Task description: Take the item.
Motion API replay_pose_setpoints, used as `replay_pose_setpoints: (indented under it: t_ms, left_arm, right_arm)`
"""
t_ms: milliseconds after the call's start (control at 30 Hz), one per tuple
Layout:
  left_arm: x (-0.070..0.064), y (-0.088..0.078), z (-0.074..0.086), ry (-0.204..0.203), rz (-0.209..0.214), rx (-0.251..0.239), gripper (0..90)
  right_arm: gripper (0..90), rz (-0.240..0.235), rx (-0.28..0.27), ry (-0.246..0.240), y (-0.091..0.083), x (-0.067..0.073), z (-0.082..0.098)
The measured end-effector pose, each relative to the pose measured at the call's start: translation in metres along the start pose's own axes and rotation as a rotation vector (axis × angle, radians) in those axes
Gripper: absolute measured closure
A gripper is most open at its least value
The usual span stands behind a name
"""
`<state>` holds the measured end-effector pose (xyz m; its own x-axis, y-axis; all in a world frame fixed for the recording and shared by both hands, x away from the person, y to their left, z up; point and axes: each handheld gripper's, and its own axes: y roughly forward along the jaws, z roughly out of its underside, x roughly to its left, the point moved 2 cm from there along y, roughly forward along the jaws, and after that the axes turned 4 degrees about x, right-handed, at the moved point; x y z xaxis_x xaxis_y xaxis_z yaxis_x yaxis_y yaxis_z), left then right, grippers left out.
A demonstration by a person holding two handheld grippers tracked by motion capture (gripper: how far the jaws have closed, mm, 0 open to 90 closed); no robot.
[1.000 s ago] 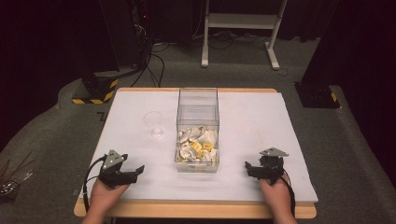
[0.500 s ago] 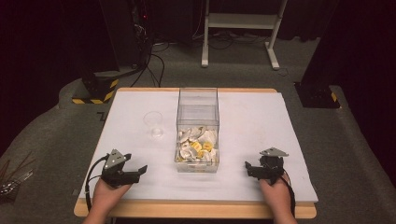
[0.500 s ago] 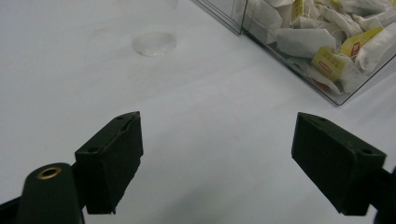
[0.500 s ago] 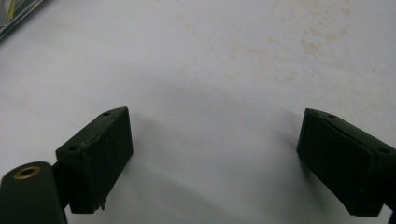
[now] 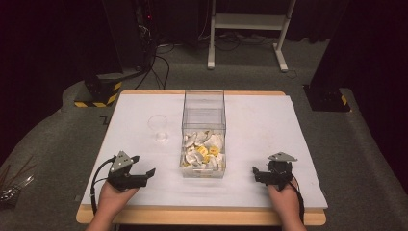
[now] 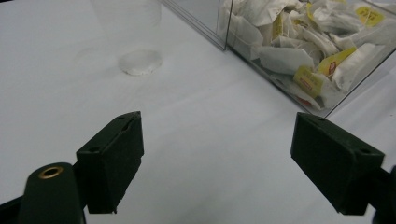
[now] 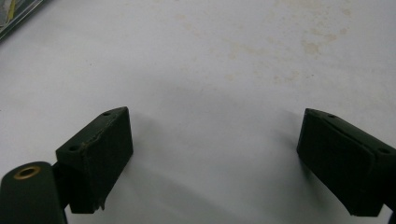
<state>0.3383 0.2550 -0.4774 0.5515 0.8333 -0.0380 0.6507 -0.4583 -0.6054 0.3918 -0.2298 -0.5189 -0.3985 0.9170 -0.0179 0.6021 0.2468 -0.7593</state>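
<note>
The clear, tall rectangular plastic box (image 5: 204, 130) stands at the middle of the counter (image 5: 269, 125), which is covered in white. Its lower part holds a heap of white paper tea bags with yellow tags (image 5: 203, 151). Left of the box, a little apart, a small clear plastic cup (image 5: 159, 128) stands upright. In the left gripper view the cup's round base (image 6: 140, 62) and the near corner of the box (image 6: 226, 28) lie ahead of the jaws. The left tool (image 5: 139, 174) sits at the near left of the counter, angled toward the box, jaws spread wide and empty. The right tool (image 5: 260, 174) rests at the near right, well apart from the box, jaws likewise wide apart over bare, faintly stained white surface (image 7: 261, 51).
</note>
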Motion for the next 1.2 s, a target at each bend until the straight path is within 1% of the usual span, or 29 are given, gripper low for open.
replay_pose_setpoints:
  t_ms: [100, 167, 367, 467, 667, 833, 1100, 1167, 1200]
  left_arm:
    - [-0.002, 0.001, -0.003, 0.003, 0.007, -0.005, 17.6]
    - [-0.005, 0.003, -0.008, 0.018, 0.018, -0.011, 17.6]
    - [-0.011, 0.006, -0.015, 0.028, 0.043, -0.020, 17.6]
    - [-0.014, 0.007, -0.017, 0.038, 0.048, -0.022, 17.6]
    - [-0.020, 0.008, -0.029, 0.058, 0.066, -0.032, 17.7]
    - [-0.022, 0.009, -0.034, 0.057, 0.077, -0.045, 17.7]
    - [-0.023, 0.007, -0.042, 0.038, 0.108, -0.074, 18.2]
    - [-0.023, 0.007, -0.043, 0.046, 0.106, -0.076, 18.2]
    - [-0.024, 0.007, -0.044, 0.043, 0.107, -0.079, 18.2]
  right_arm:
    - [10.4, 0.000, -0.001, -0.002, 0.000, 0.000, 0.000]
    - [10.4, 0.000, -0.001, -0.002, 0.000, 0.000, 0.000]
    - [10.4, 0.001, -0.001, -0.002, 0.000, 0.000, 0.000]
    - [10.4, 0.001, -0.001, -0.002, 0.000, 0.000, 0.000]
    - [10.5, 0.002, -0.001, -0.003, 0.000, 0.000, 0.000]
    - [10.6, 0.002, -0.003, -0.001, 0.000, 0.000, 0.000]
    - [10.6, 0.002, -0.003, -0.001, 0.000, 0.000, 0.000]
    - [10.6, 0.003, -0.003, -0.002, 0.000, 0.000, 0.000]
    - [10.7, 0.003, -0.003, -0.002, 0.000, 0.000, 0.000]
